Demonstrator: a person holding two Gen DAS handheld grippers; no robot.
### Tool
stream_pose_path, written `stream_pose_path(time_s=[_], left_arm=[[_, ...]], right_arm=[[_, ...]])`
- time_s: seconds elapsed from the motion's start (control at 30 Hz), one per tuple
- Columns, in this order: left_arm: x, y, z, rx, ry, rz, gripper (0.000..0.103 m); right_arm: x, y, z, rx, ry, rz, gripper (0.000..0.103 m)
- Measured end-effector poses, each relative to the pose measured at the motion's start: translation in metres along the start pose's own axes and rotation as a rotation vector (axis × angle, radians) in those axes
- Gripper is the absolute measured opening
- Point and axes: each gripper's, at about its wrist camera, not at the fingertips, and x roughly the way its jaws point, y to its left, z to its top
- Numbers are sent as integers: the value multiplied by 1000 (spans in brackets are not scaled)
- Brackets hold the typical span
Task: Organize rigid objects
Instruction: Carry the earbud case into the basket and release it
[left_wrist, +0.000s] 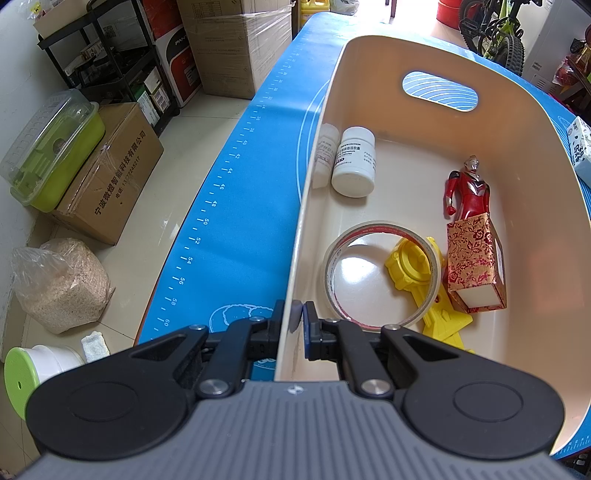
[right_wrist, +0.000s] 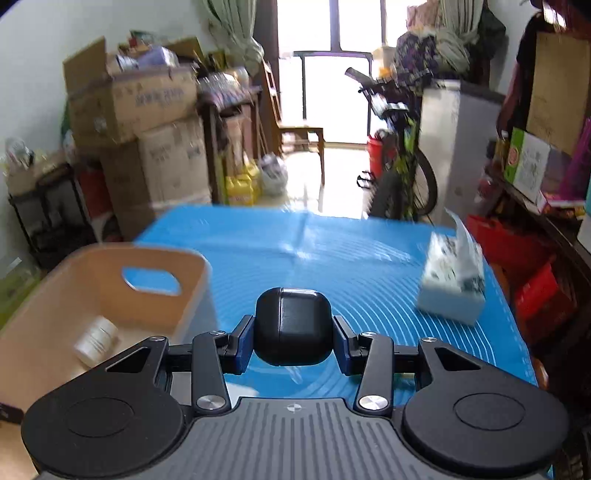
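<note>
A cream bin (left_wrist: 369, 48) stands on the blue mat (left_wrist: 236, 192). My left gripper (left_wrist: 294, 319) is shut on the bin's near left wall. Inside lie a white pill bottle (left_wrist: 354, 162), a red figurine (left_wrist: 469, 190), a tape roll (left_wrist: 380, 275), a yellow toy (left_wrist: 417, 273) and a red patterned box (left_wrist: 474, 262). My right gripper (right_wrist: 293, 334) is shut on a black rounded case (right_wrist: 293, 325), held above the mat (right_wrist: 332, 251) to the right of the bin (right_wrist: 55, 325). The bottle also shows in the right wrist view (right_wrist: 96, 341).
A tissue pack (right_wrist: 452, 284) sits on the mat at the right, and shows at the right edge of the left wrist view (left_wrist: 581, 149). Cardboard boxes (left_wrist: 110, 173), a bag of grain (left_wrist: 61, 284), a shelf (left_wrist: 110, 55) and a bicycle (right_wrist: 402, 162) surround the table.
</note>
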Motion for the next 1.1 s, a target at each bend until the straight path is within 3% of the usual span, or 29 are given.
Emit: stream_pose_path(time_s=[0.13, 0.4, 0.63, 0.9, 1.1], left_arm=[[0, 0, 0, 0, 0, 0, 11], [0, 0, 0, 1, 0, 0, 11], [0, 0, 0, 0, 0, 0, 11], [0, 0, 0, 0, 0, 0, 11], [0, 0, 0, -1, 0, 0, 11]], right_arm=[[-14, 24, 11, -29, -37, 68, 49], [-13, 78, 12, -97, -17, 188, 49], [-1, 117, -3, -191, 68, 224, 49], [24, 146, -24, -302, 289, 249, 49], [26, 152, -25, -321, 322, 244, 50]])
